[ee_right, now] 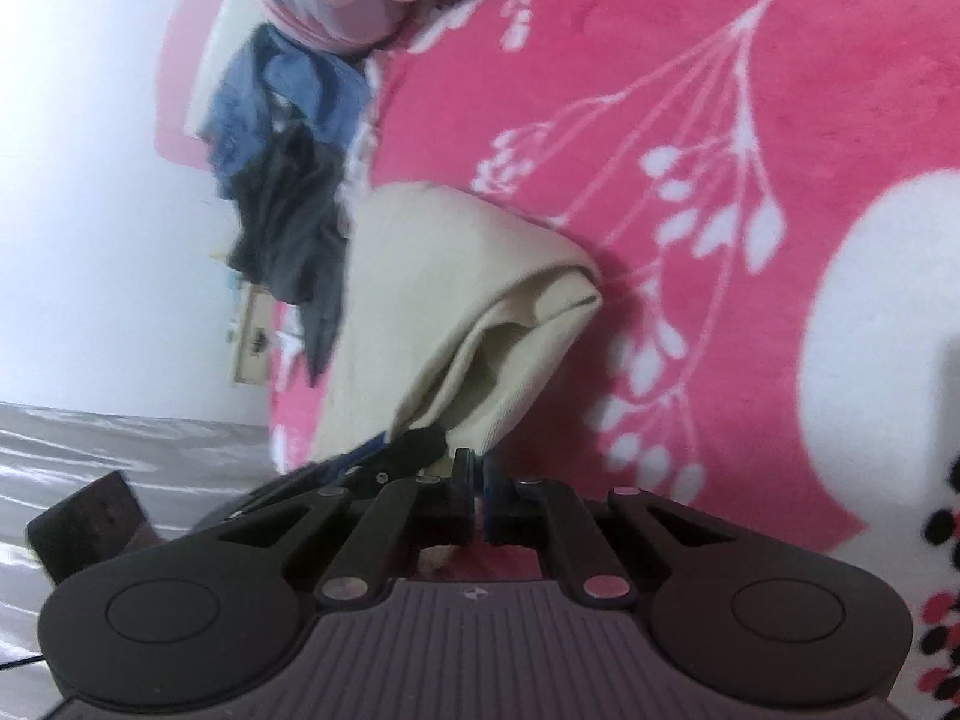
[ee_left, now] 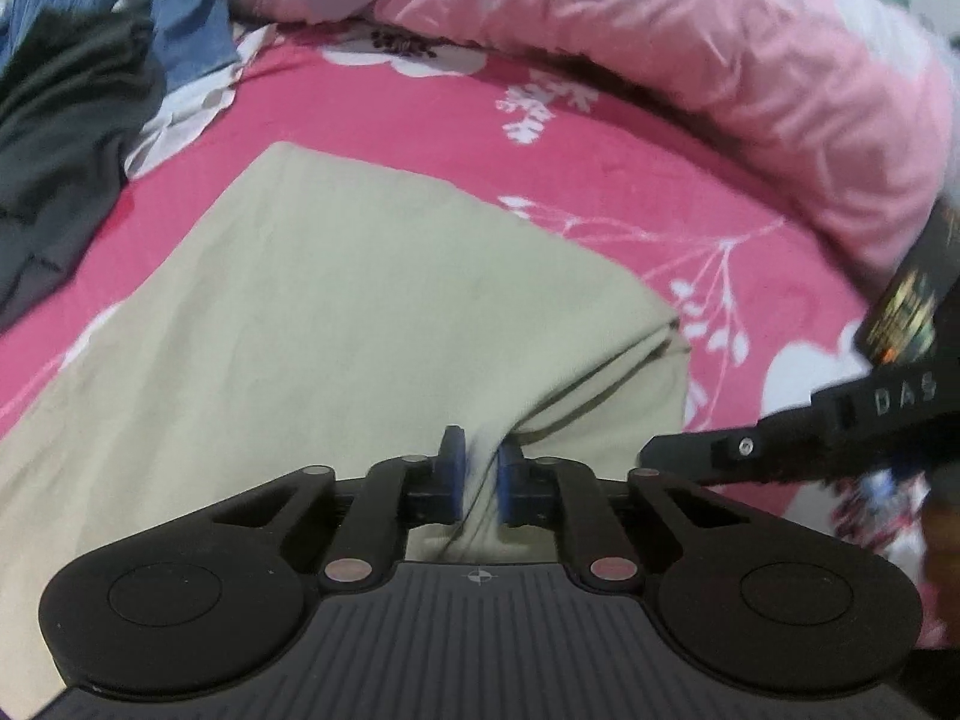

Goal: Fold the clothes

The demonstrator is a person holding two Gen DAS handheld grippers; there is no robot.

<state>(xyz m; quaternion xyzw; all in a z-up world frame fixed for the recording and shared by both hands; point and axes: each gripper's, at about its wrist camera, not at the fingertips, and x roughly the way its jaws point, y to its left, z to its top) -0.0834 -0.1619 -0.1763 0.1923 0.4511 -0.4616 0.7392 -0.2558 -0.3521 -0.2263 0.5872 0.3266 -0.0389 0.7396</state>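
Both grippers, left (ee_left: 477, 474) and right (ee_right: 478, 480), pinch my limp, light beige cloth (ee_left: 336, 300) at its near edge, the sensible hold.

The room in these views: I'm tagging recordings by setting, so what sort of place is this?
Most likely a bedroom. The beige garment lies on a bed's pink floral sheet, with a bunched pink duvet behind it and a pile of jeans and dark clothes waiting beside.
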